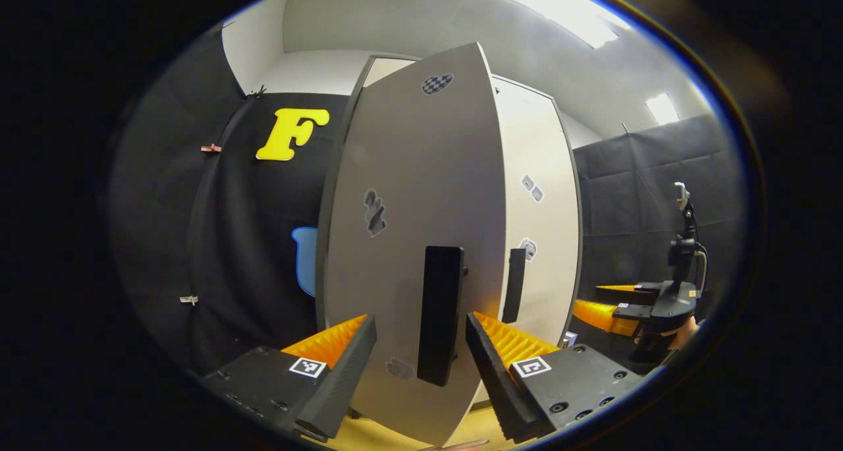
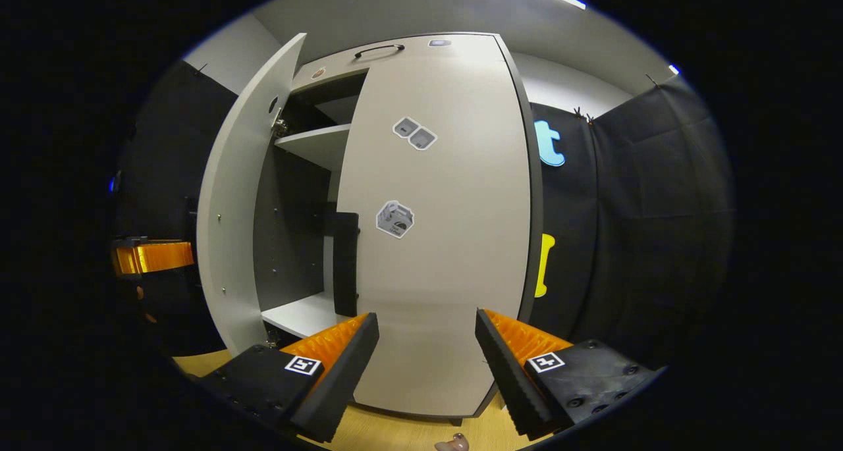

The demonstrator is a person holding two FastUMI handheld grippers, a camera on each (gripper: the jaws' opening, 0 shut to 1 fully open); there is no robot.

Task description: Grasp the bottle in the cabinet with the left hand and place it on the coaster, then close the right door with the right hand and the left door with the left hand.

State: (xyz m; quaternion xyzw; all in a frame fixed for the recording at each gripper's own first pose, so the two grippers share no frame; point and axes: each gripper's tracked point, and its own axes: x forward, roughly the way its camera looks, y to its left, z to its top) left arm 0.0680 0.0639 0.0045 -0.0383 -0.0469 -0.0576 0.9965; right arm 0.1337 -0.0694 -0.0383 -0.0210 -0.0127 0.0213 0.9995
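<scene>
Left gripper view: left gripper (image 1: 421, 355) spread open, fingers straddling black handle (image 1: 440, 314) of left door (image 1: 408, 240), still ajar, lined up to push it shut; right gripper (image 1: 609, 309) parked off right. Right gripper view: right gripper (image 2: 427, 359) open, holding nothing, facing right door (image 2: 438, 227), closed; shelf (image 2: 299, 314) bare; bottle, coaster nowhere seen

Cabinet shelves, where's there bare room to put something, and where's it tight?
The lower shelf lies bare between the open left door and the shut right door; so does the upper shelf. It is tight at the left door's handle, which stands between the left gripper fingers.
</scene>
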